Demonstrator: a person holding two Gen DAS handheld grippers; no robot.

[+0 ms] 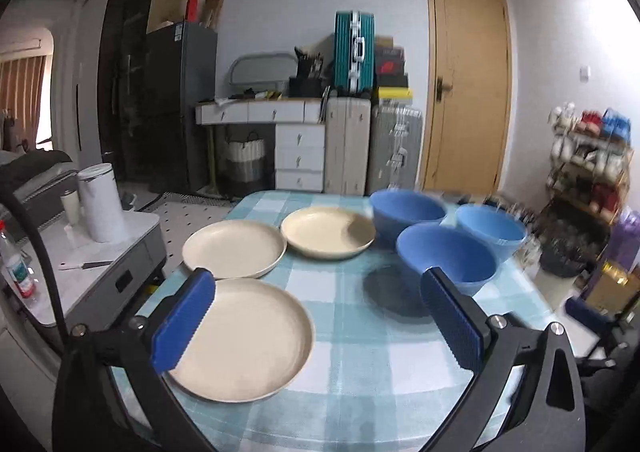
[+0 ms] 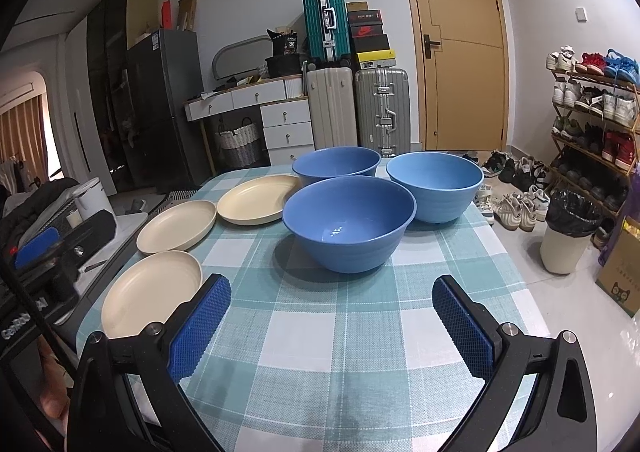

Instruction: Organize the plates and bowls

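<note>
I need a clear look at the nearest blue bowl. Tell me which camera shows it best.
The right wrist view: the nearest blue bowl sits centred, sharp and whole. In the left wrist view it is blurred and partly hidden behind a tool finger.

Soft, even daylight fills the room, brightest at the curtained window on the far left. The left wrist view is smeared by motion blur, worst at the shoe rack and the far bowls; the right wrist view is sharp. The nearest bowl carries small specks of glare and throws a dim shadow on the desk. Both views bend strongly outward and go black in the corners.
</note>
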